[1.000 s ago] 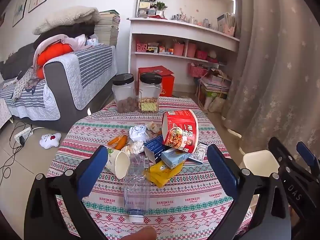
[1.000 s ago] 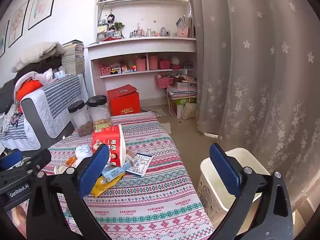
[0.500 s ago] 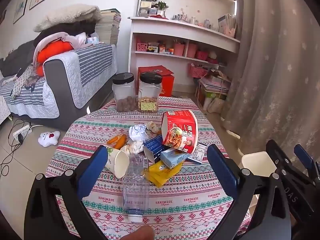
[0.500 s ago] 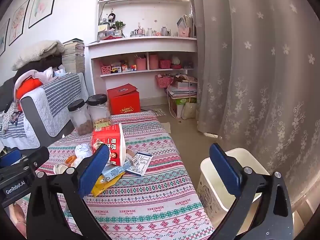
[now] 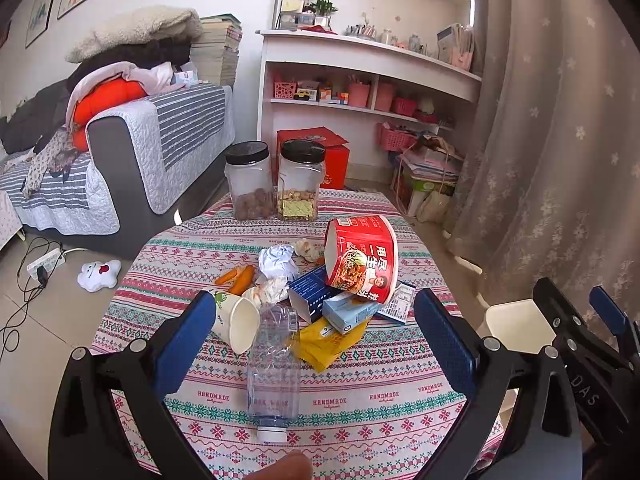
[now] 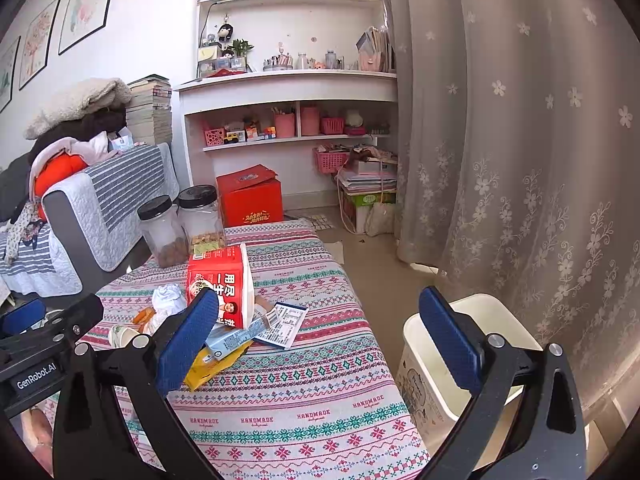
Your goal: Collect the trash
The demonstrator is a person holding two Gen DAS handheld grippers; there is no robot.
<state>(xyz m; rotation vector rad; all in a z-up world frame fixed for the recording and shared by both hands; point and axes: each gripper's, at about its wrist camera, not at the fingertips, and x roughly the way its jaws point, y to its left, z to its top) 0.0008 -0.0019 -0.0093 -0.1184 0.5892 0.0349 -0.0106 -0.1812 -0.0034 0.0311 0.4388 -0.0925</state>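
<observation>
Crushed plastic bottle (image 5: pixel 273 364), paper cup (image 5: pixel 236 322), red noodle tub (image 5: pixel 362 258) and wrappers litter the desk (image 5: pixel 384 400); white bin (image 6: pixel 430 368) at right looks empty; both grippers' jaws spread, holding nothing.

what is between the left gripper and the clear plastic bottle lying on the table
Nothing visible. The clear plastic bottle lies cap-first toward the open left gripper, centred between its fingers. The white paper cup lies just beside it, near the left one.
</observation>
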